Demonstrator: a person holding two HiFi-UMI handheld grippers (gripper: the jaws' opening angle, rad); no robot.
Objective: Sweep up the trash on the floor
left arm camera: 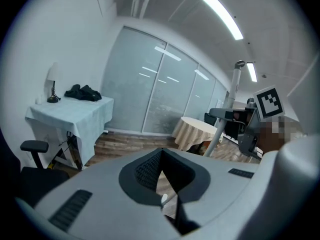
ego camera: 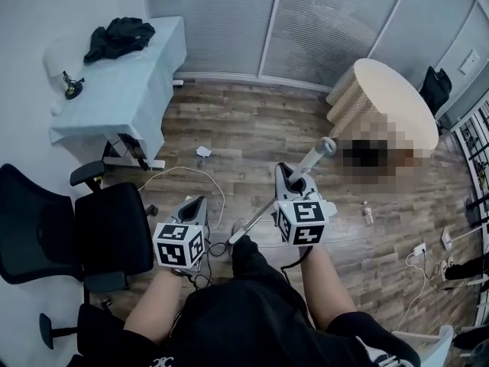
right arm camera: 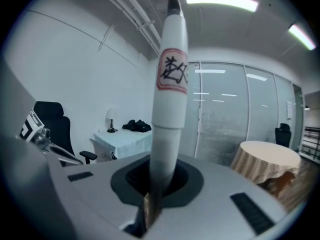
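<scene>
Two grippers: right gripper (ego camera: 293,180) clamped on the white broom handle (ego camera: 315,157), which runs up between its jaws; left gripper (ego camera: 199,200) closed, empty. Trash: crumpled paper (ego camera: 203,151) on wood floor (ego camera: 252,121), well ahead; bottle-like item (ego camera: 367,213) at right. Judged progress: nothing gathered, all sweeping remains.

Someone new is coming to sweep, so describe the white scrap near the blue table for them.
Find the table with the pale blue cloth at the left wall. On the wood floor just off its near corner lies a small white scrap. Unlike the thin white cable looping nearby, it is a crumpled lump.
</scene>
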